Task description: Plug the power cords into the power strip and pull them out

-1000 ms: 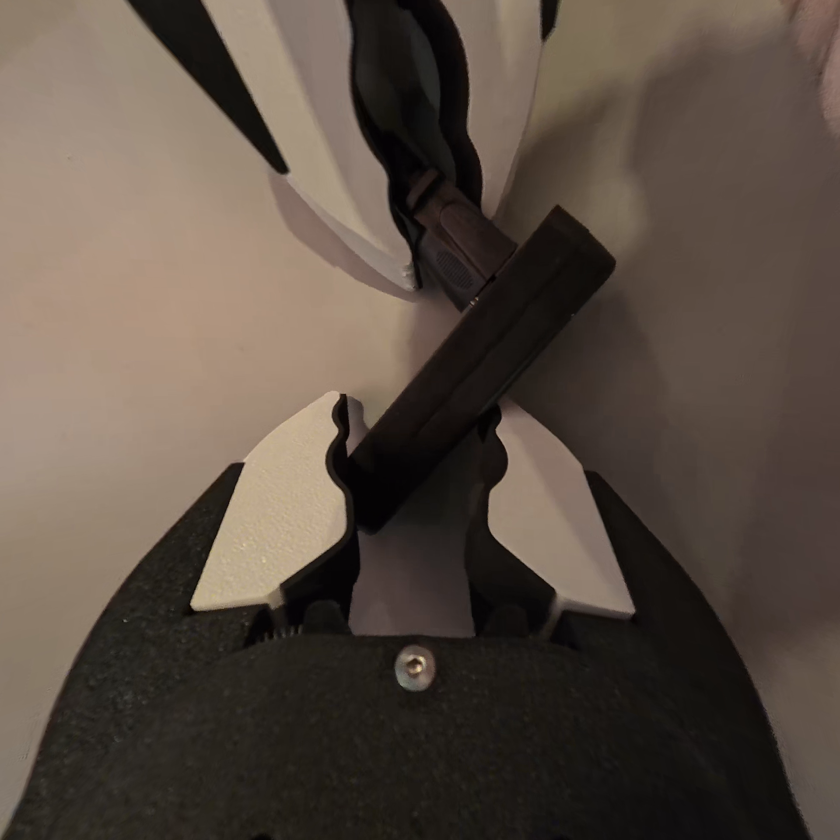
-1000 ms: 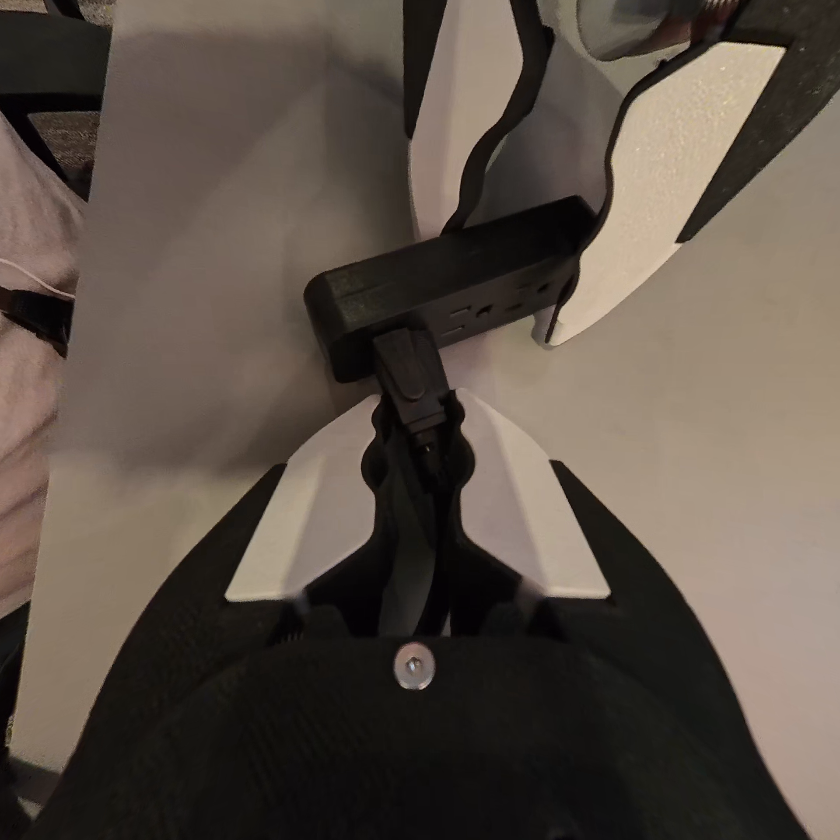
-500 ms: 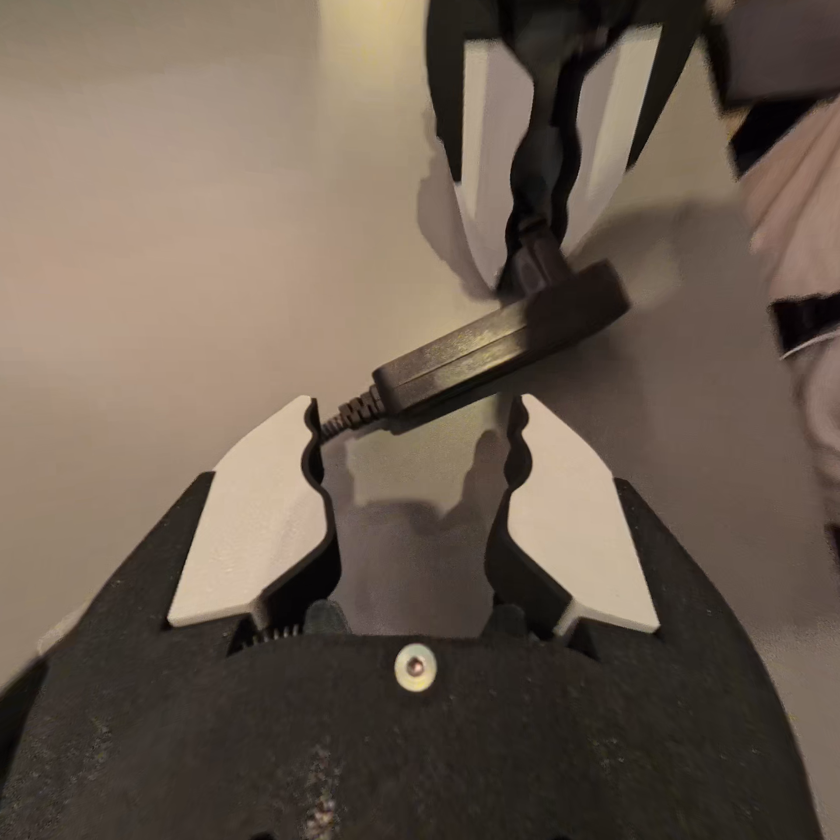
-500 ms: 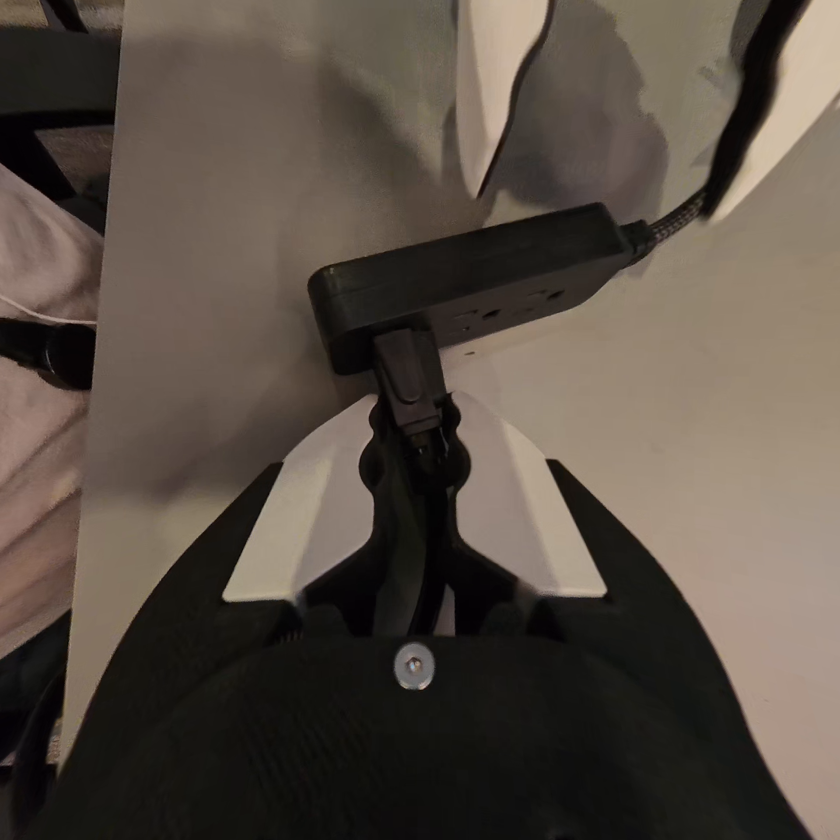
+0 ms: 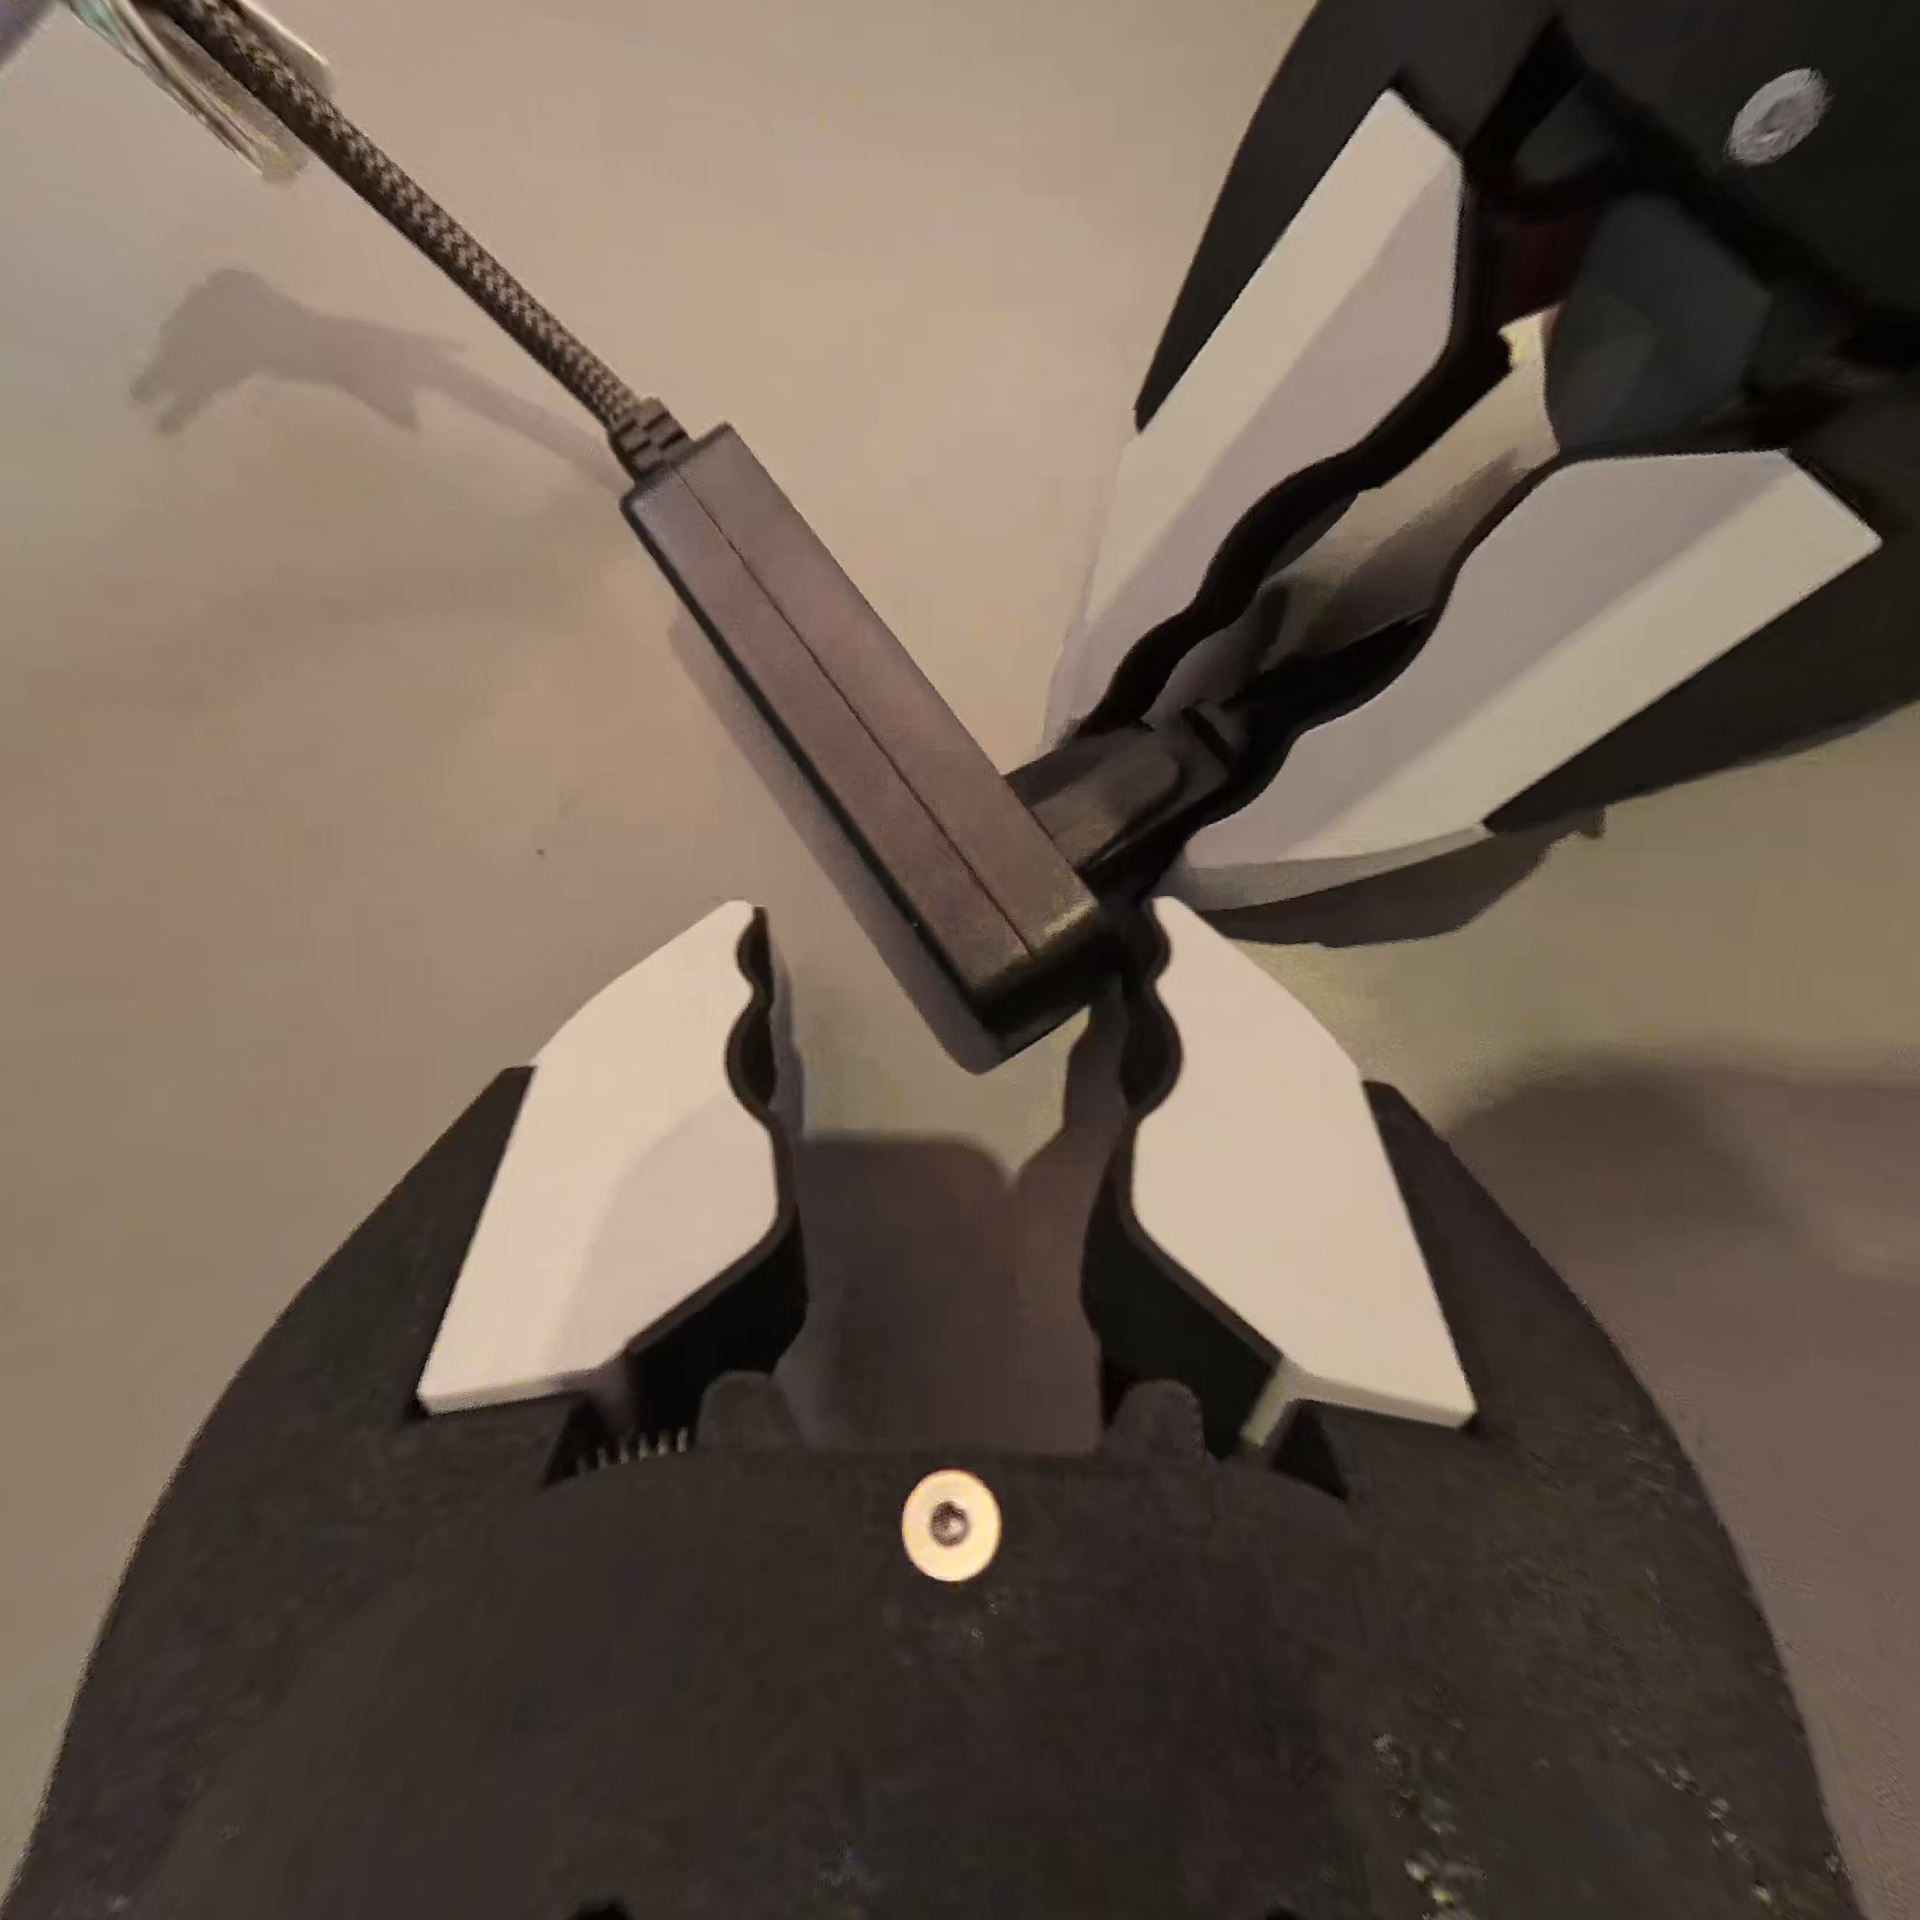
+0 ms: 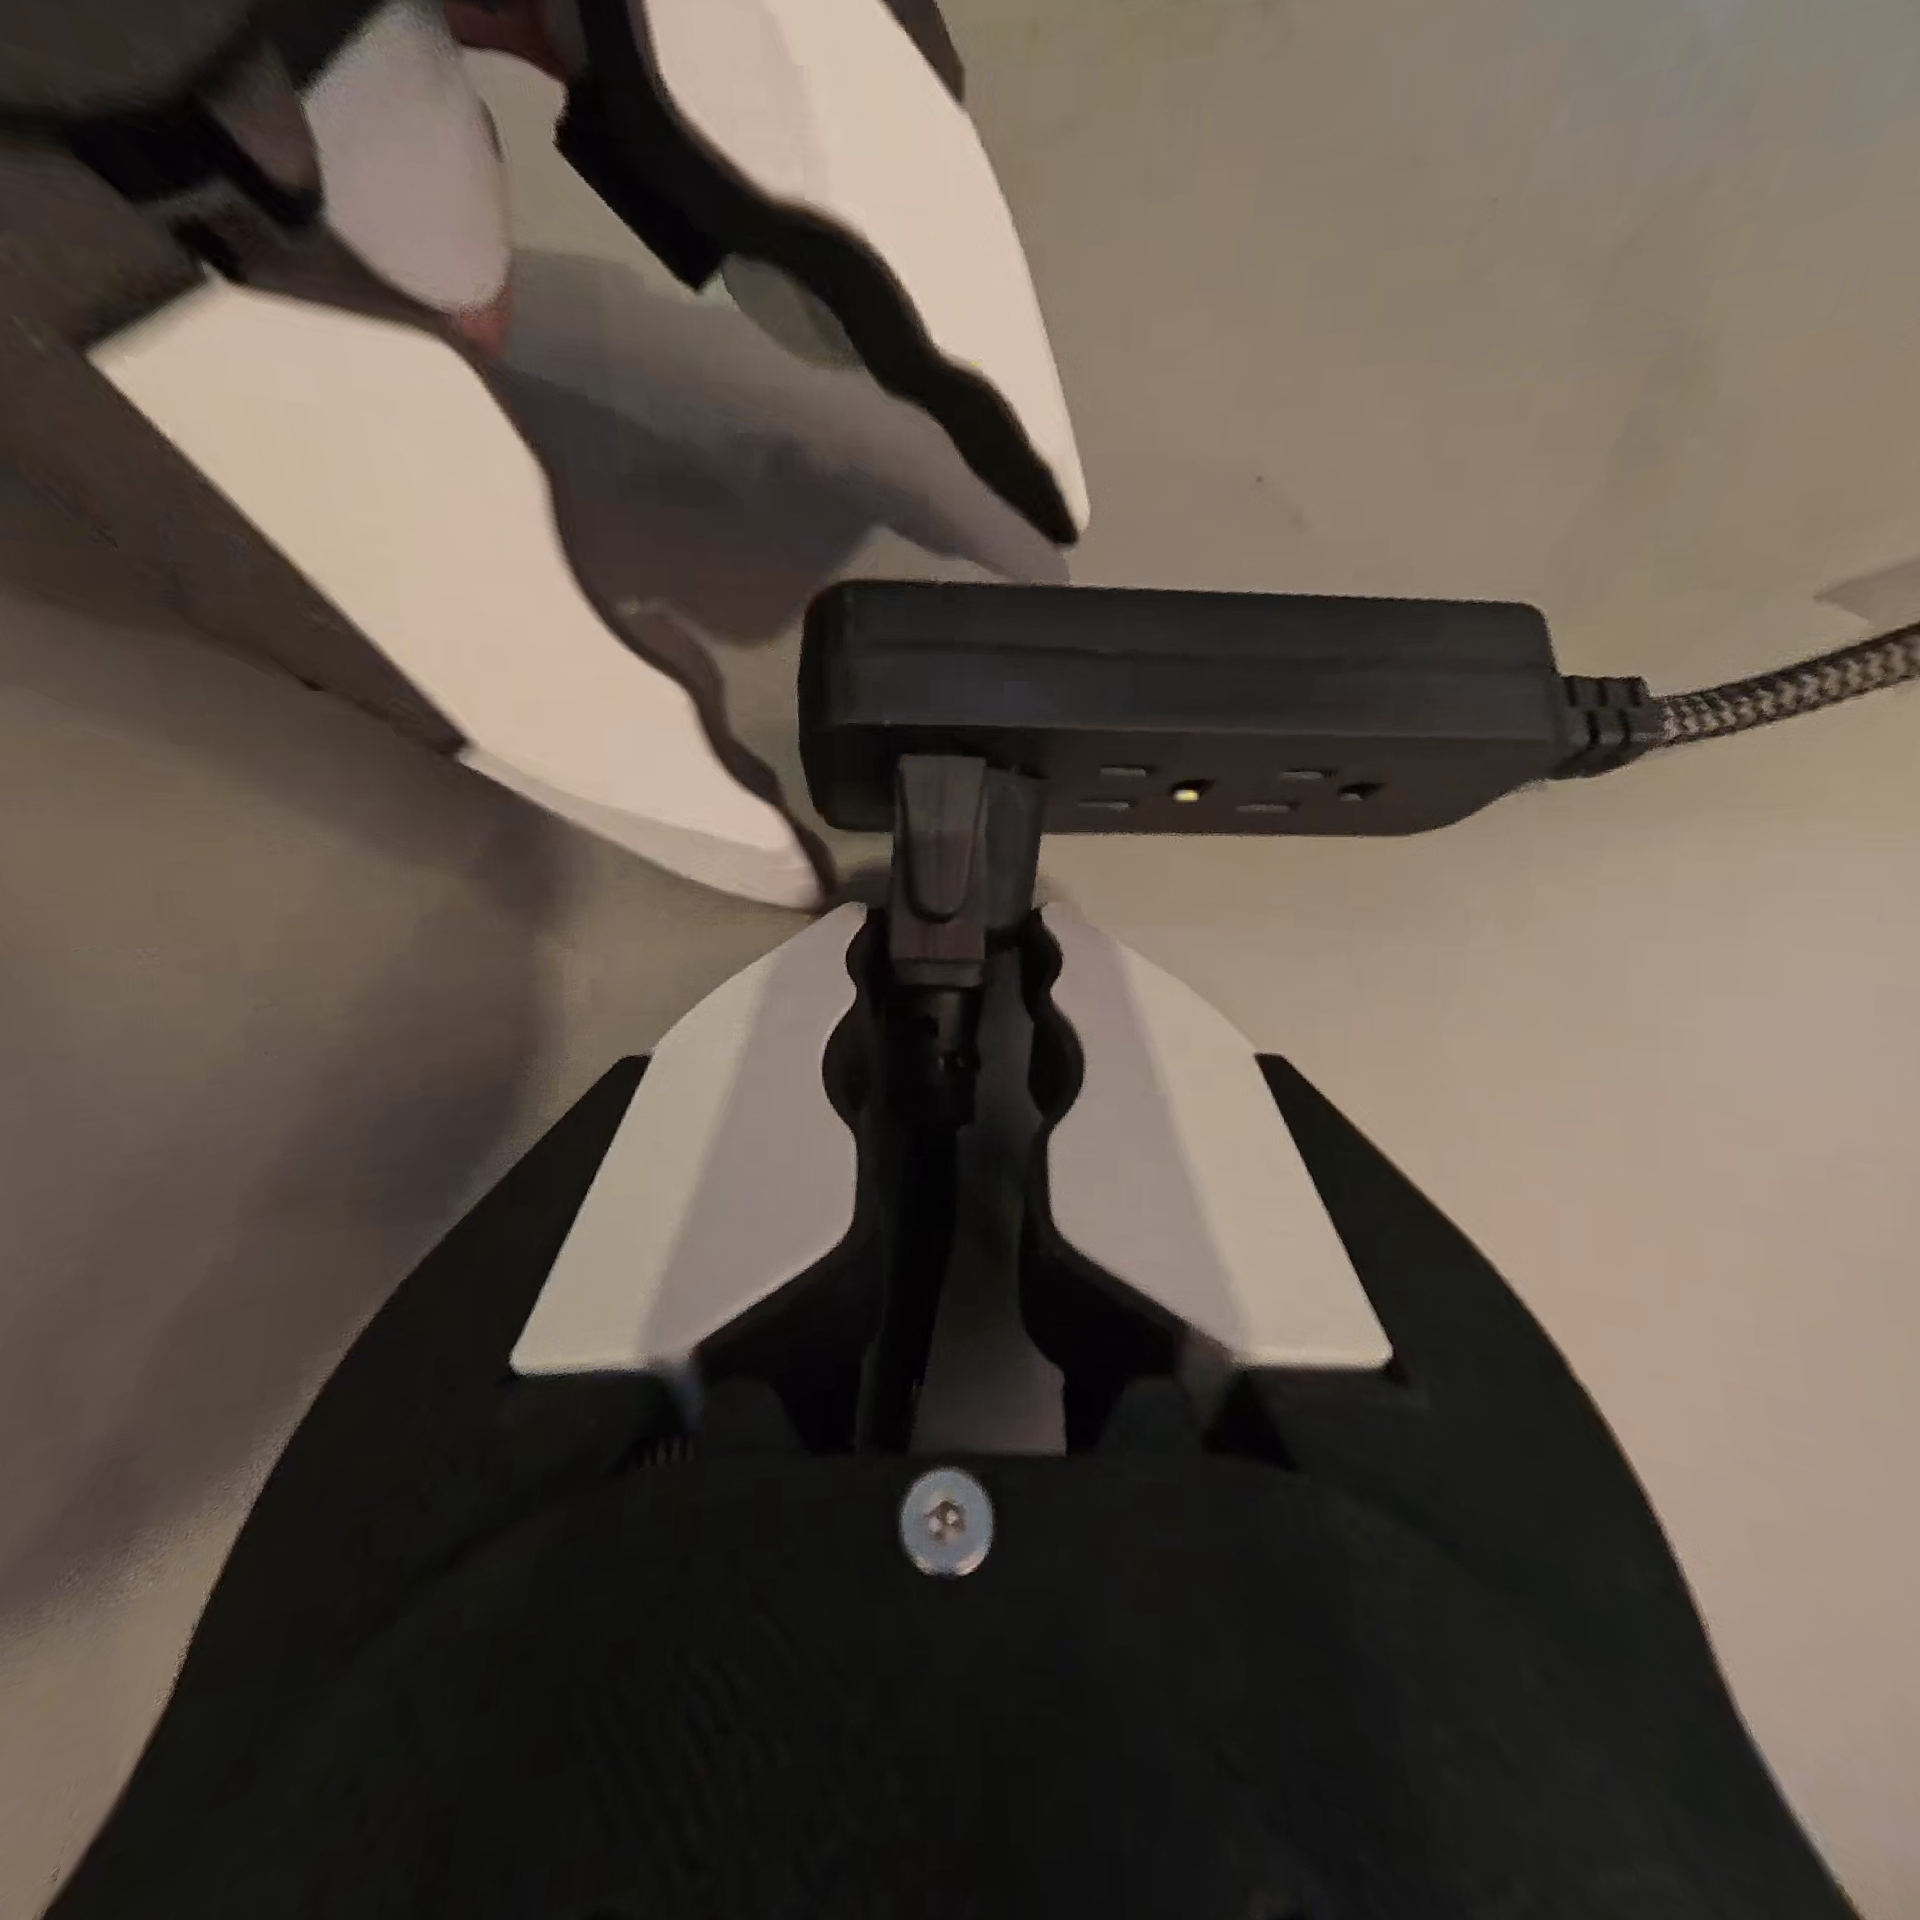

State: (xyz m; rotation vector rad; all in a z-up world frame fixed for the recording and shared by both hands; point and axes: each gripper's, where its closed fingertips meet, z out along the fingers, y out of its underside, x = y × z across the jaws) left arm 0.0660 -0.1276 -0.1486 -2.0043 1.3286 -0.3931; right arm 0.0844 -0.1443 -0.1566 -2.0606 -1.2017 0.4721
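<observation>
Right wrist view shows a pale bench [image 6: 1455, 312] under everything. On it lies the black power strip [image 6: 1174, 686], with its socket face turned toward this camera. A braided cable [image 6: 1766, 696] leaves its right end. The right gripper [image 6: 951, 935] has its jaws clamped on a black plug [image 6: 940, 852], and this plug sits in the leftmost socket of the strip. Two other sockets to the right of it are free. The left gripper [image 6: 935, 707] is at the upper left, blurred, with its jaws apart; one tip is just beside the left end of the strip. In the left wrist view, the near end of the strip [image 5: 873, 748] lies between the open tips of the left gripper [image 5: 956, 925], and the plug [image 5: 1112, 800] is pinched by the right gripper [image 5: 1164, 800].
</observation>
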